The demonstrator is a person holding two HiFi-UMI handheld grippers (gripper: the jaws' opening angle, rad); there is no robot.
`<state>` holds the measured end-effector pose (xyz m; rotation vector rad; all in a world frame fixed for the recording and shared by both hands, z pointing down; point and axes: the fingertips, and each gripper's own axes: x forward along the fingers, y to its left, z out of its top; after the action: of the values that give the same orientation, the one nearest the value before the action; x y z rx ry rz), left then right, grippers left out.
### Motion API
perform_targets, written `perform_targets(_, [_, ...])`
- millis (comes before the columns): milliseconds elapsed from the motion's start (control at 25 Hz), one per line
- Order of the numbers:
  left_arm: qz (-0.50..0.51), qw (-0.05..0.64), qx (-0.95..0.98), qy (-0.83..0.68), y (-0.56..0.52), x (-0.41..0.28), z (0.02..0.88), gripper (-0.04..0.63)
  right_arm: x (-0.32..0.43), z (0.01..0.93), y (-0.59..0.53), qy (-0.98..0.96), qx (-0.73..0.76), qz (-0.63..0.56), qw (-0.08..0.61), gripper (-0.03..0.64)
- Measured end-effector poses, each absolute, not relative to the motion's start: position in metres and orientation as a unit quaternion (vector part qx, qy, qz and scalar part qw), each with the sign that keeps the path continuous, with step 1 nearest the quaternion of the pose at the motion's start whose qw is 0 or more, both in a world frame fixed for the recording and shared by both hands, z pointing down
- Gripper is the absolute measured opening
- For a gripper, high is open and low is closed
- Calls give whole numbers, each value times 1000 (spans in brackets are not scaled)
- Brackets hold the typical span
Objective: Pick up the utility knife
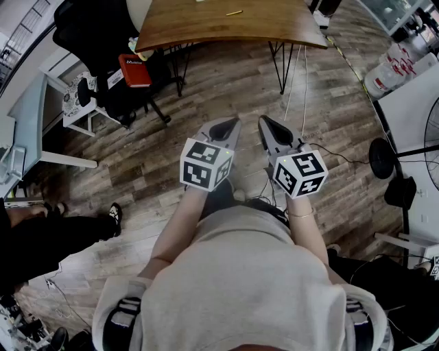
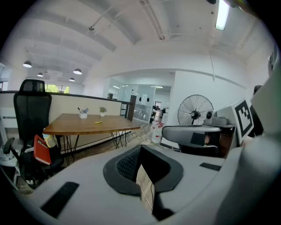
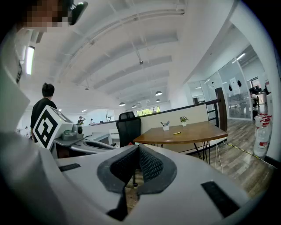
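Note:
The yellow utility knife [image 1: 234, 12] lies on the far part of the wooden table [image 1: 199, 27], well away from both grippers. It shows small in the left gripper view [image 2: 98, 122] and in the right gripper view [image 3: 176, 132]. I hold the left gripper [image 1: 232, 122] and the right gripper [image 1: 266, 122] side by side in the air over the wood floor, short of the table. Both point toward it. The left gripper [image 2: 141, 148] is shut with nothing in it. The right gripper [image 3: 138, 148] is shut and empty too.
A black office chair [image 1: 103, 41] with a red folder [image 1: 134, 70] stands left of the table. A pen cup [image 2: 83, 114] and a small plant [image 2: 102, 111] sit on the table's far side. A standing fan [image 2: 195, 110] and water bottles [image 1: 398, 65] are at the right. A person's legs [image 1: 62, 230] are at the left.

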<state>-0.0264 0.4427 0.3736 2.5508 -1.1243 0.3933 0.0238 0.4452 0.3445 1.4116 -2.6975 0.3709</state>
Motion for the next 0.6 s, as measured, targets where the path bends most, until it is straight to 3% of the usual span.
perform_targets(600, [143,171,889,-400,443,-35,377,12,13,343,453,-885,449,118,36,11])
